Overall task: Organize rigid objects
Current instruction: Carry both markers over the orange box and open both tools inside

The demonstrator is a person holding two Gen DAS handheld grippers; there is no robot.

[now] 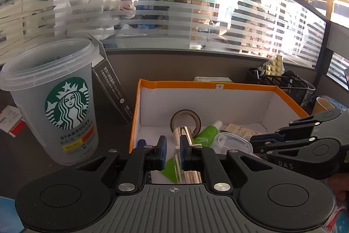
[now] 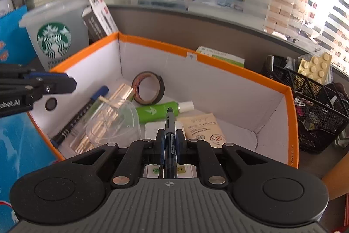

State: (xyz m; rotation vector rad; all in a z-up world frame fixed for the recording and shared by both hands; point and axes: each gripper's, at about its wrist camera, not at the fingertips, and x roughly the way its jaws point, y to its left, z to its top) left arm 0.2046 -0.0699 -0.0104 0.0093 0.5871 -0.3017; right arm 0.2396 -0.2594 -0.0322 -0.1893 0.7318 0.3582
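1. the cup [image 2: 54,36] stands just outside the left wall of the box [image 2: 218,62], so it is not put away yet.
2. the left gripper [image 2: 65,84] hangs over the left edge of the box. its jaws are pulled in with nothing between them, maybe because its job there is done.
3. inside the box, near its left wall, lie a marker [image 2: 85,106] and a clear lid [image 2: 113,121], with a tape ring [image 2: 148,88] and a green bottle [image 2: 159,111] nearer the middle.
4. the right gripper [image 2: 169,142] is clamped on a dark pen [image 2: 169,123], tip down over the middle of the box, likely to drop it in.
5. a black basket [image 2: 314,102] sits just outside the right wall of the box.
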